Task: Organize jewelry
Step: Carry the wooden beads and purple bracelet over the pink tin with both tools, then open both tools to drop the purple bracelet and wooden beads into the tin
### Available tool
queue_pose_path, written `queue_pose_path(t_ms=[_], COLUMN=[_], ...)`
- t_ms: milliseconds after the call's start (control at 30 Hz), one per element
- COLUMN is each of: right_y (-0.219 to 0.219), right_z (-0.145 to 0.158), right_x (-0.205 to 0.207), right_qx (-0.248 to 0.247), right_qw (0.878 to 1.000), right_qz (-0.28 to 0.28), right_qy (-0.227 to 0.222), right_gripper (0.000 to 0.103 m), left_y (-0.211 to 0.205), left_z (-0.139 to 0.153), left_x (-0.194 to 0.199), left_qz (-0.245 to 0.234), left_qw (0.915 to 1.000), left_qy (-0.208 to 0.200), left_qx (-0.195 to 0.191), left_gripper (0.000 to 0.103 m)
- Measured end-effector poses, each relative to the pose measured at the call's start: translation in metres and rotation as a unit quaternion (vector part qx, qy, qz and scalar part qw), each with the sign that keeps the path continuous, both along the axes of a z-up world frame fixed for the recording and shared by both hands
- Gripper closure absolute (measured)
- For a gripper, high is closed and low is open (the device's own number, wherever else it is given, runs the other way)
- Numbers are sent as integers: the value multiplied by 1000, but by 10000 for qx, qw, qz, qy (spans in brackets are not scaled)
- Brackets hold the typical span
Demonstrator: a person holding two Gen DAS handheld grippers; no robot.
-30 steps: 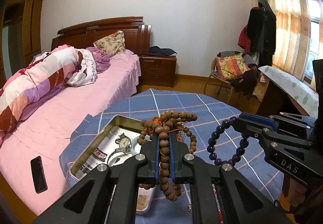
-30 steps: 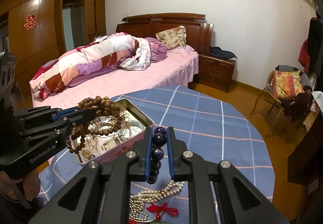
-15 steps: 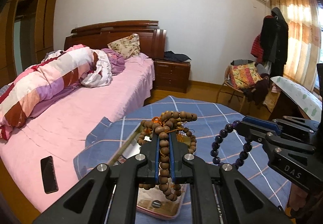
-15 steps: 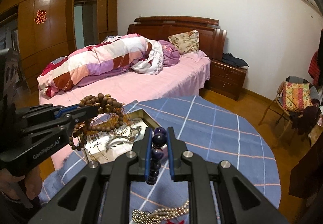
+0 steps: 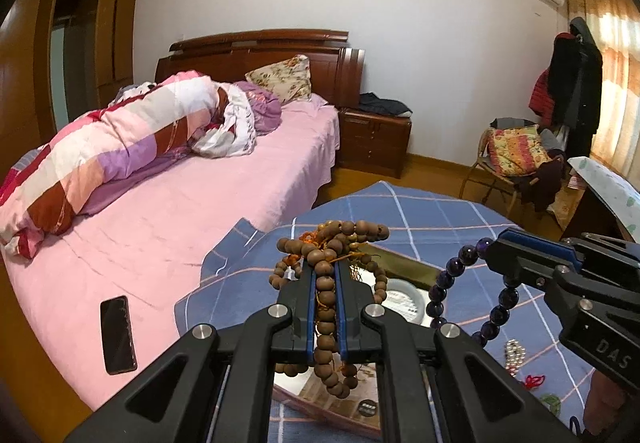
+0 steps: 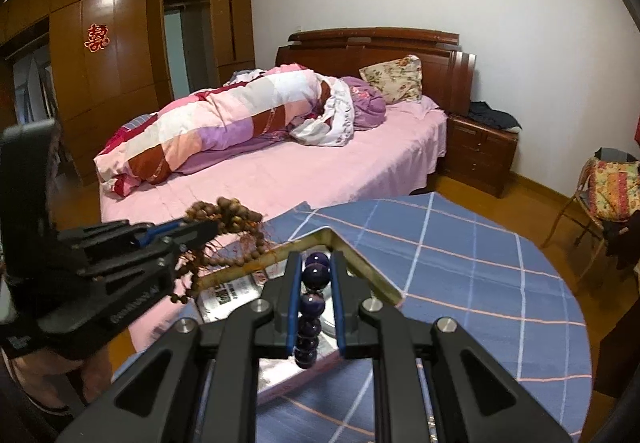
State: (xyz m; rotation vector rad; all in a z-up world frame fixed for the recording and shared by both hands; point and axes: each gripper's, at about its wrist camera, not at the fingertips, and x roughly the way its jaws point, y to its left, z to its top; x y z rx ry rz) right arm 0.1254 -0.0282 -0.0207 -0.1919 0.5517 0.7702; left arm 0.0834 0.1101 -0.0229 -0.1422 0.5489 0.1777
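Observation:
My left gripper [image 5: 324, 271] is shut on a bundle of brown wooden prayer beads [image 5: 326, 285] with orange cord, held in the air above the metal tin tray [image 5: 404, 265]. It also shows in the right wrist view [image 6: 208, 233] with the beads [image 6: 230, 217] dangling. My right gripper [image 6: 316, 263] is shut on a dark purple bead bracelet [image 6: 314, 277], held over the tray's corner [image 6: 360, 263]. In the left wrist view the right gripper [image 5: 494, 249] holds the bracelet [image 5: 440, 289] hanging as a loop.
The tray sits on a round table with a blue checked cloth [image 5: 440, 211]. A gold chain [image 5: 514, 351], a red knot [image 5: 534, 381] and a green piece lie on the cloth at right. A pink bed [image 5: 160, 223] with a phone [image 5: 118, 335] stands left.
Both grippers have risen and swung left with their beads. The tray now lies lower and nearer under them, and the gold chain has left the right wrist view.

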Motion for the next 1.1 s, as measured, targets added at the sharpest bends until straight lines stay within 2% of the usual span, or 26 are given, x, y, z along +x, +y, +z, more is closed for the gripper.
queue_pose_path(t_ms=[333, 600, 733, 1100], right_y=[23, 25, 22, 25], right_z=[-26, -59, -67, -76], right_x=[6, 21, 24, 26], right_qx=[-78, -102, -156, -345], right_qw=[9995, 9963, 9948, 9938], right_qz=[118, 47, -17, -110], right_qy=[277, 858, 1002, 1047], right_gripper=[87, 87, 87, 87], left_y=[8, 10, 10, 9], left_z=[-25, -46, -56, -68], left_x=[16, 29, 32, 36], left_qz=[98, 116, 106, 91], left_qw=[9995, 9980, 9971, 9953], left_qy=[311, 602, 732, 932], left_qx=[20, 182, 200, 234], left_gripper=[96, 96, 96, 96])
